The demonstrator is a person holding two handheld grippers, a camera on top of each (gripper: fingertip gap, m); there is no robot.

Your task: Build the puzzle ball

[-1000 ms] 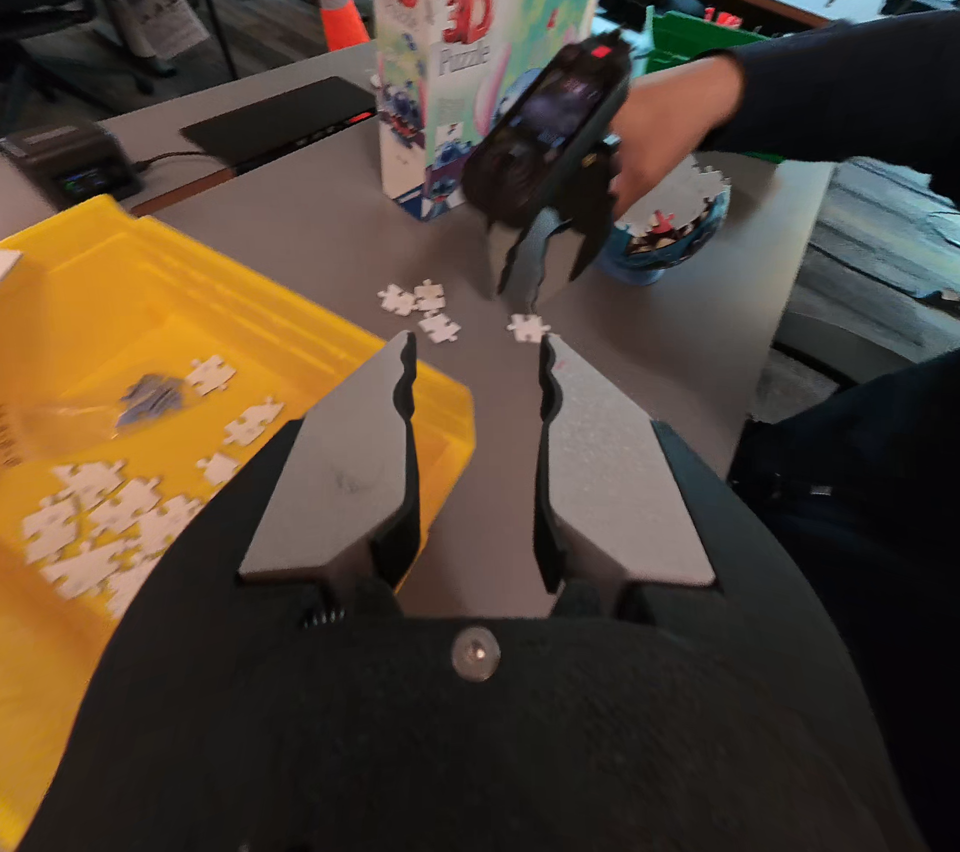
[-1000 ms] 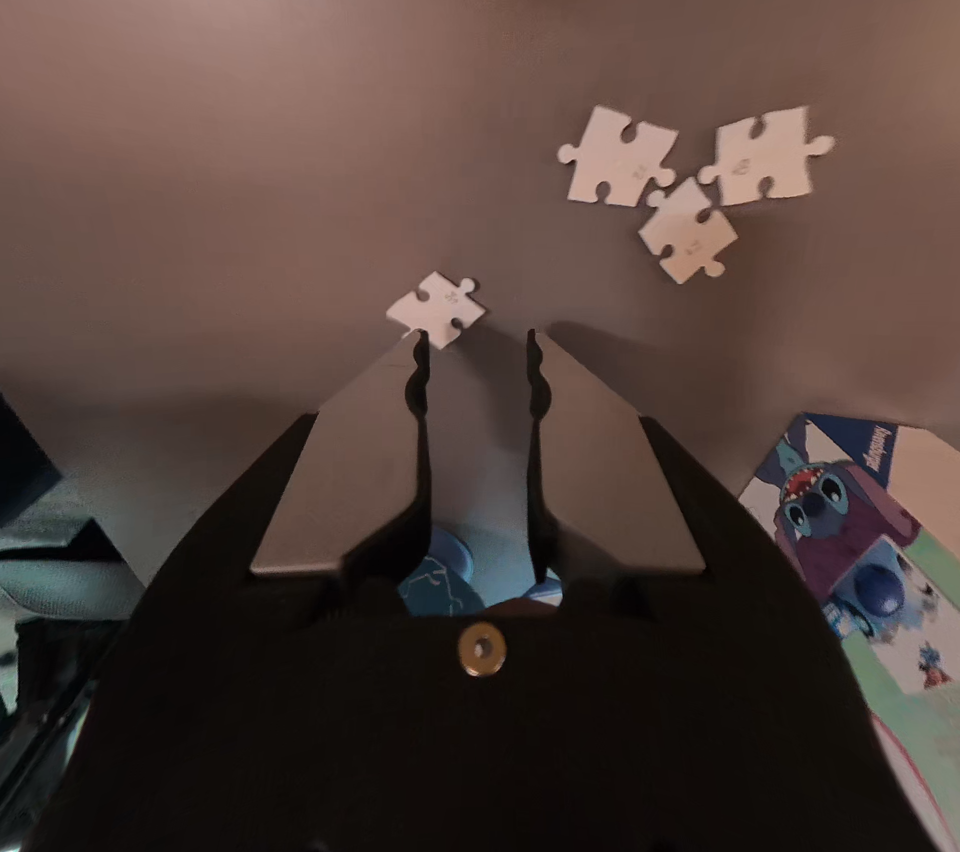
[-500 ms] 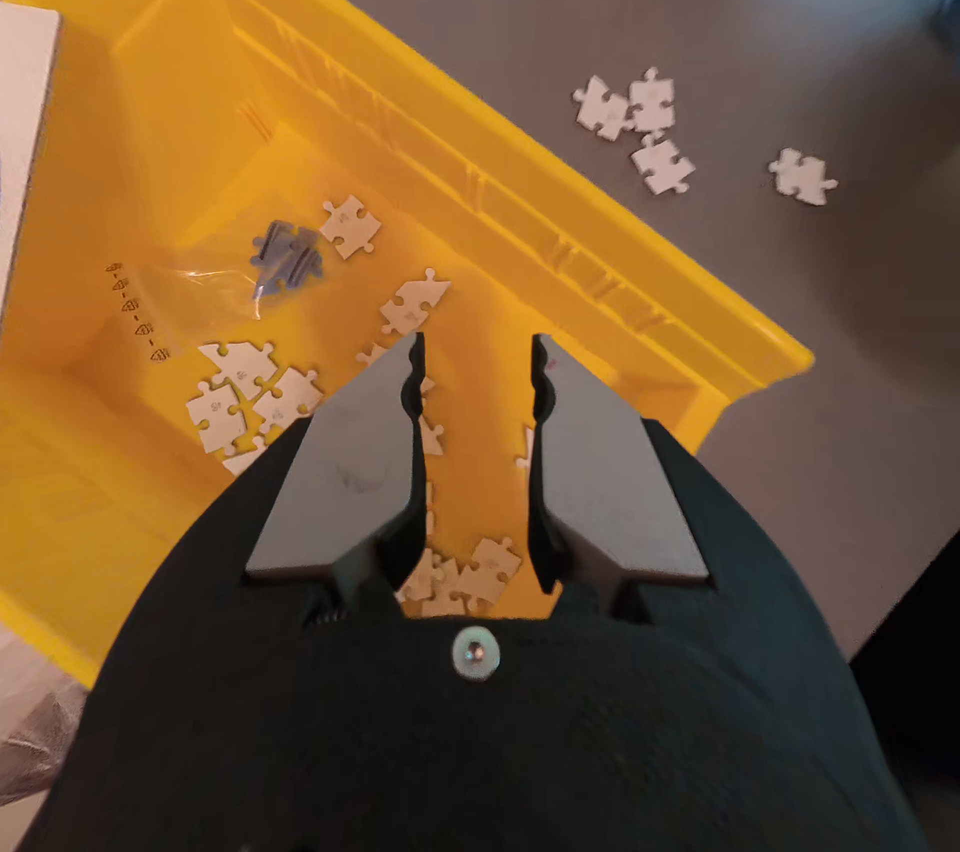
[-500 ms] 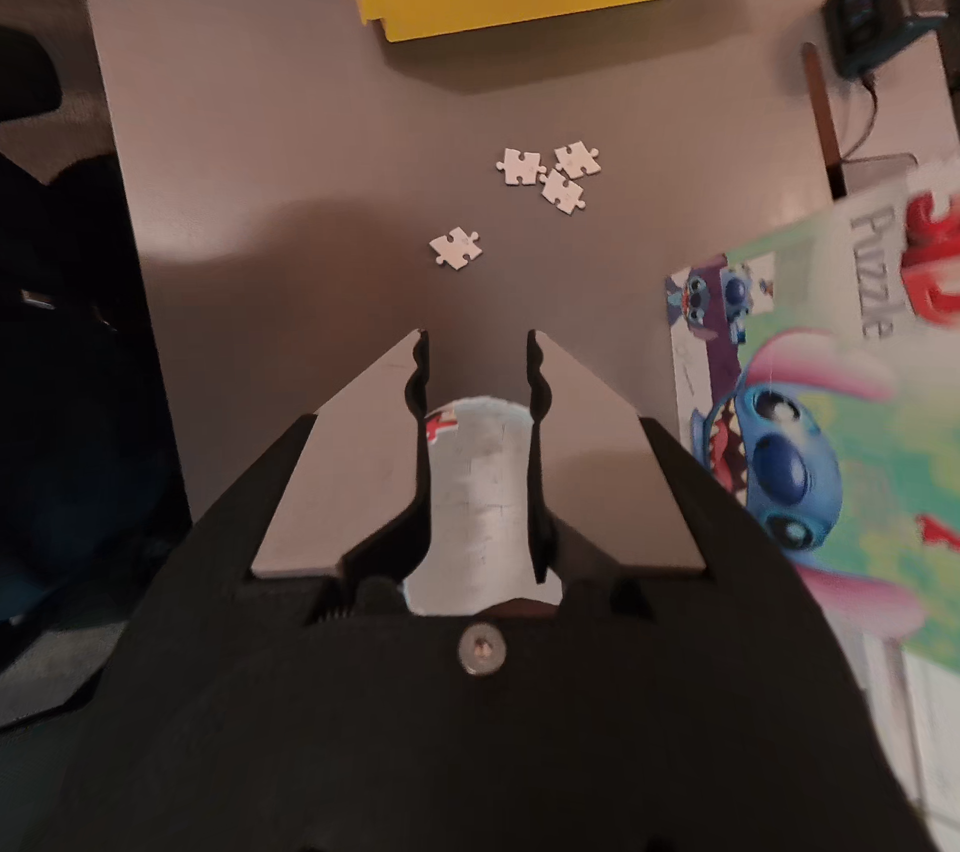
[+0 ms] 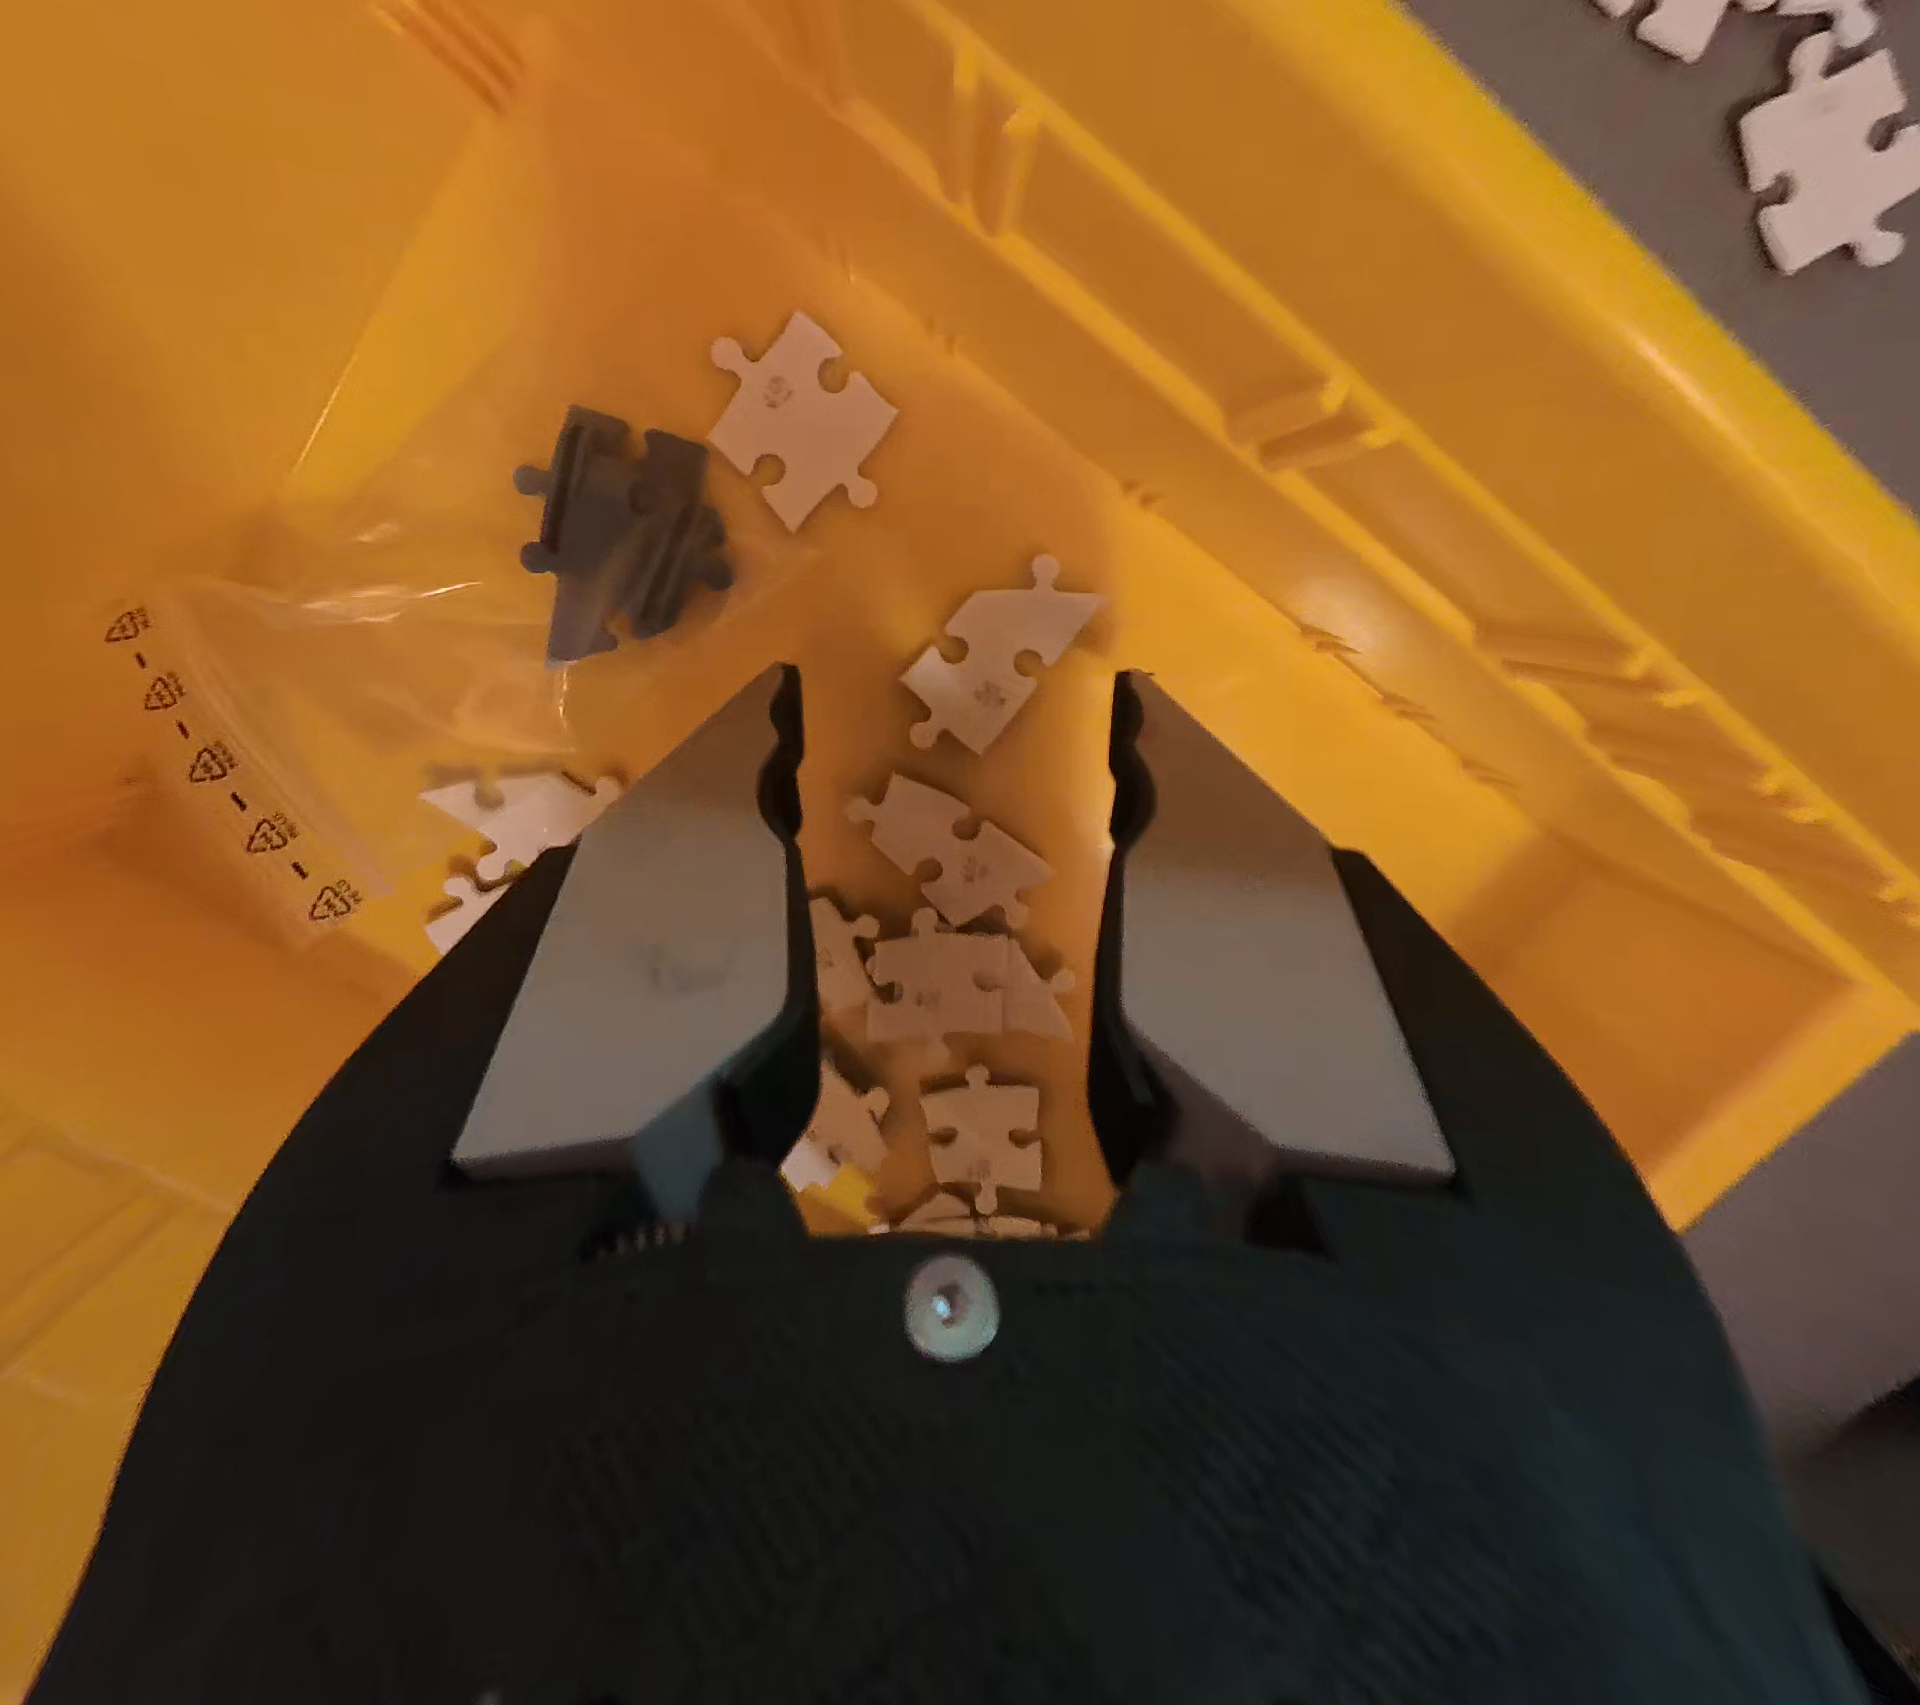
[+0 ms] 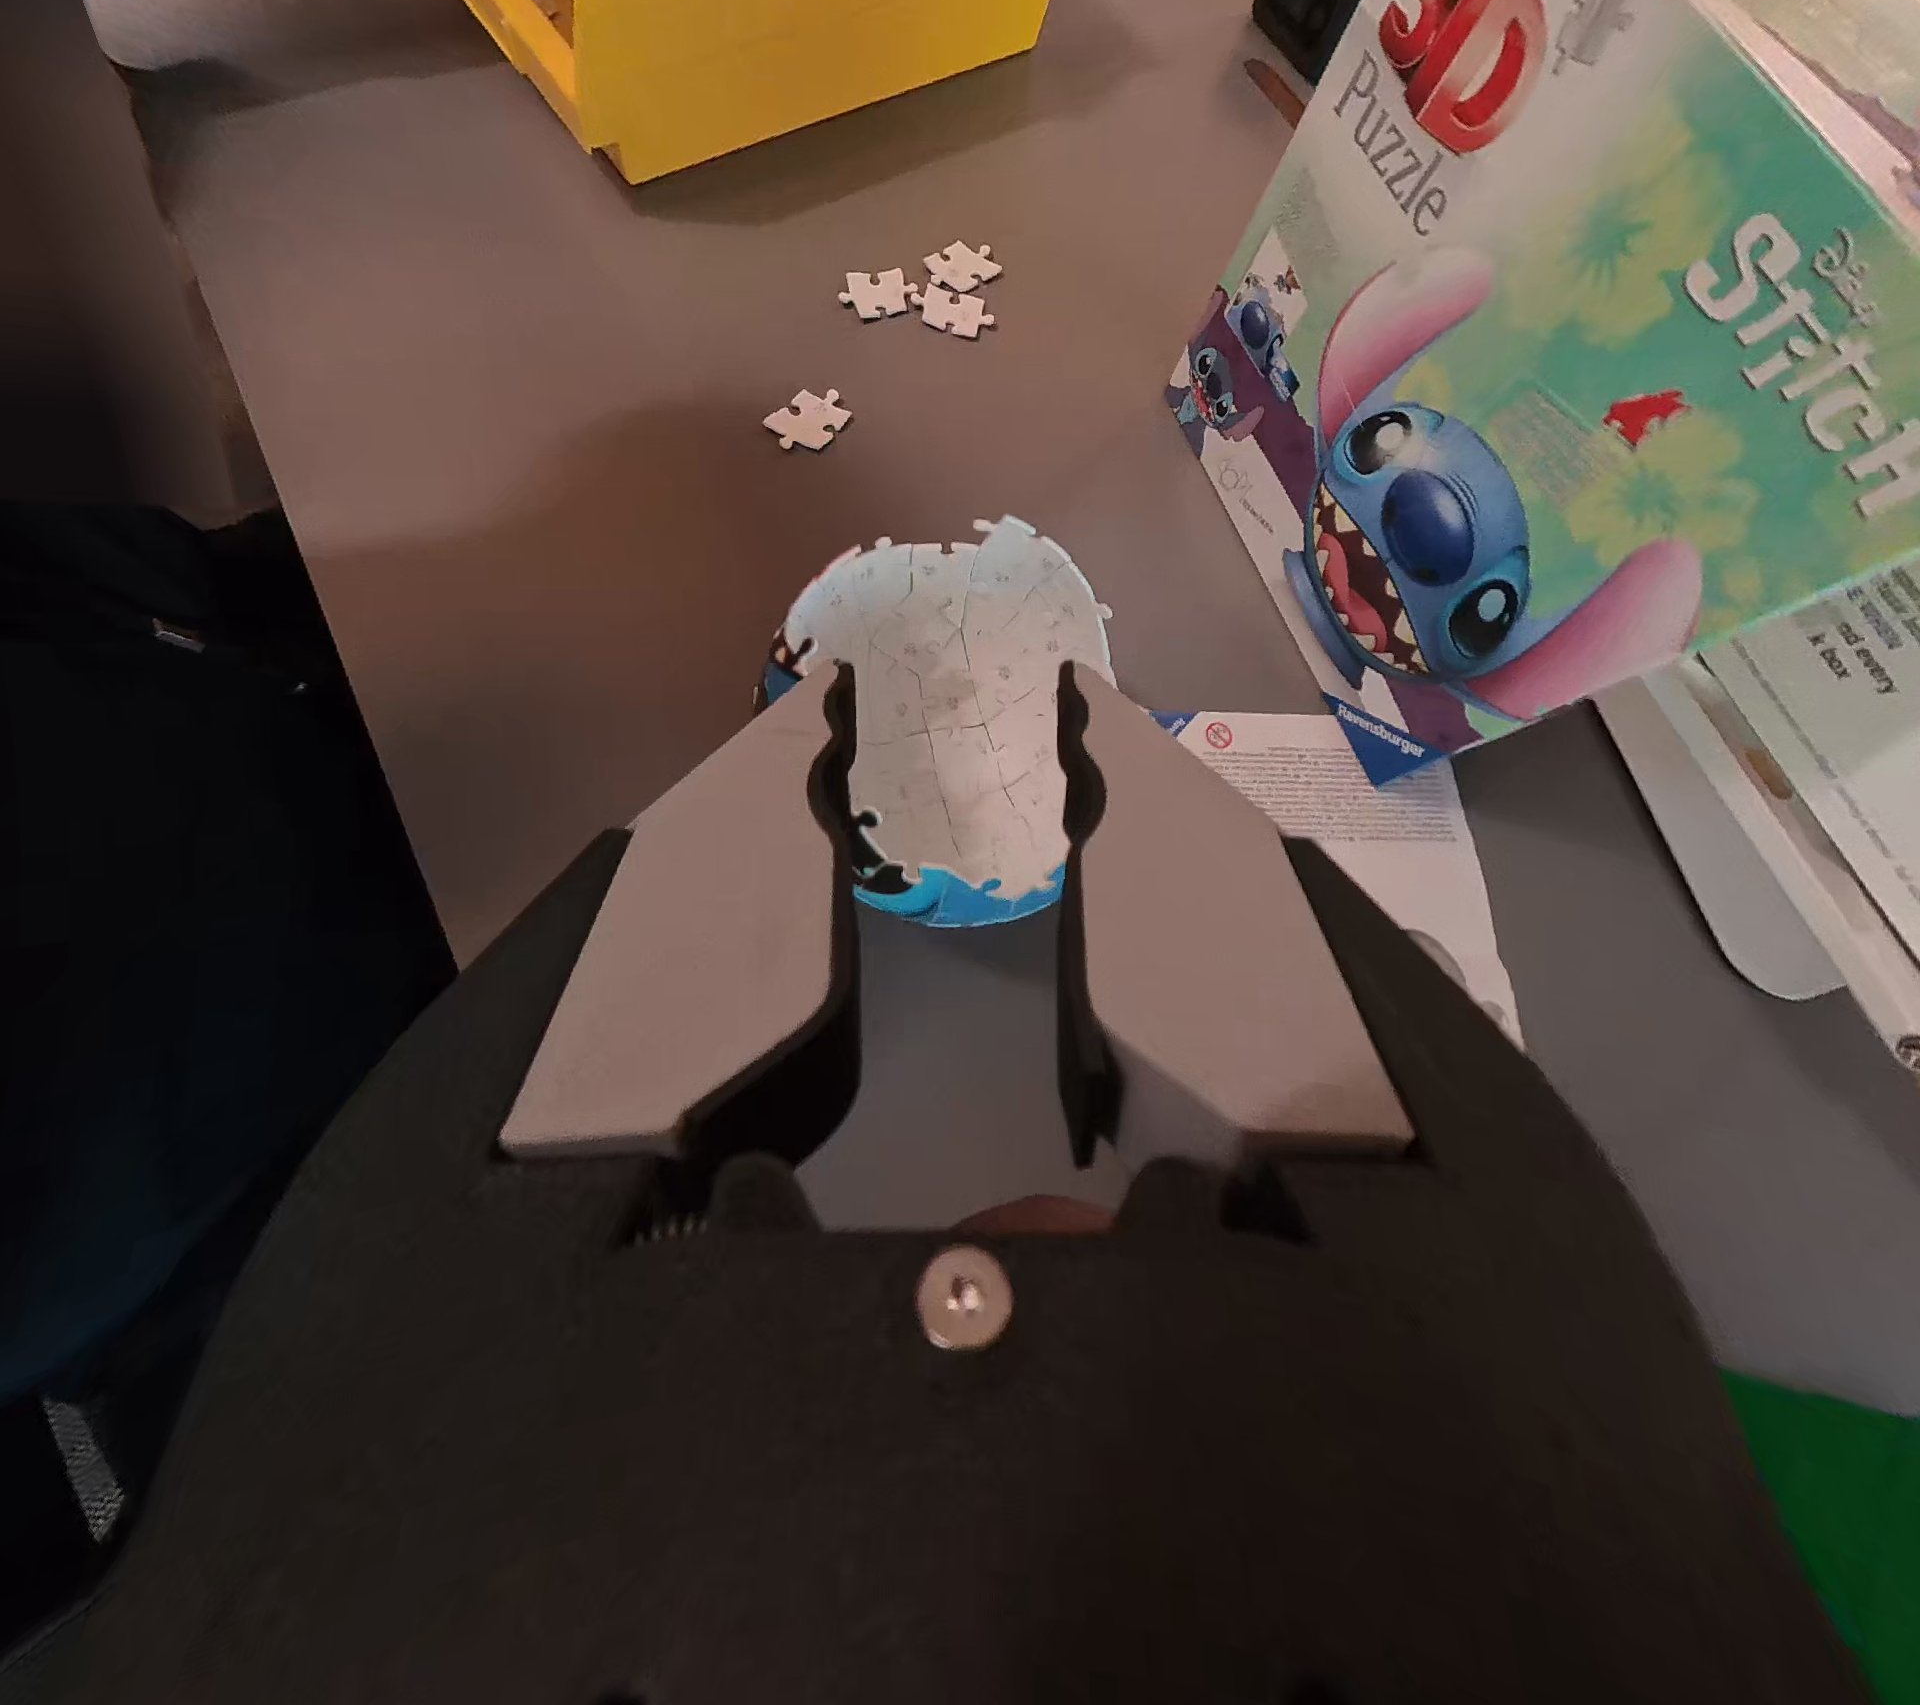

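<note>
The half-built puzzle ball (image 6: 951, 720) sits open side up near the tabletop's right edge, beside the puzzle box (image 6: 1621, 284). My right gripper (image 6: 951, 684) hovers over it, released and empty. My left gripper (image 5: 951, 689), jaws apart, is down in the yellow bin (image 5: 1351, 367) fetching a piece. I judge that next it must close on one loose piece (image 5: 992, 668).
</note>
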